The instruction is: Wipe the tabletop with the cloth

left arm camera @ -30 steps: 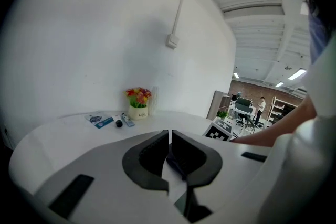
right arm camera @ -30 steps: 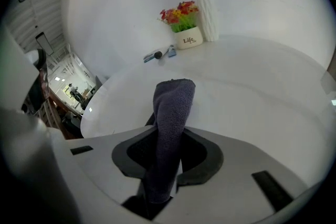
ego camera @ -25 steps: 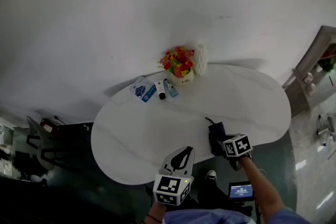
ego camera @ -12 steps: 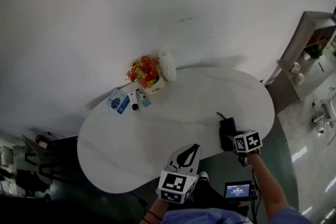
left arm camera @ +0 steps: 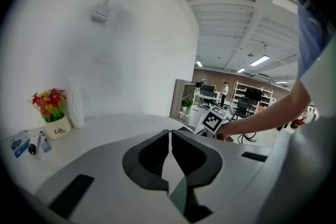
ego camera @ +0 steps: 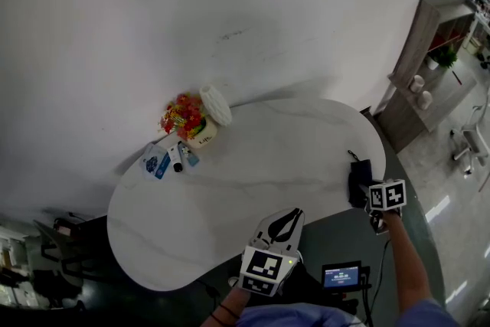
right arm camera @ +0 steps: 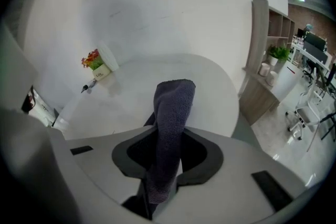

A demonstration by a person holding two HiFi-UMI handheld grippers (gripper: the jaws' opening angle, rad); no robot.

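The right gripper (ego camera: pixel 369 194), clamped on the cloth (ego camera: pixel 358 178), has slid to the 3 o'clock end of the tabletop (ego camera: pixel 253 165) — the wipe advances — while the left gripper (ego camera: pixel 291 215) hangs closed and empty.

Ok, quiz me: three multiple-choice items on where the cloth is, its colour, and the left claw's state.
1. The cloth is at the table's:
A. left end
B. right end
C. middle

2. The cloth is:
A. white
B. red
C. dark blue-grey

3. The left claw is:
A. shut, empty
B. wide open
C. shut on a bottle

Answers:
1. B: the head view shows it by the right end, clamped in the right claw.
2. C: it looks dark blue-grey in the right gripper view.
3. A: its jaws meet with nothing between them.
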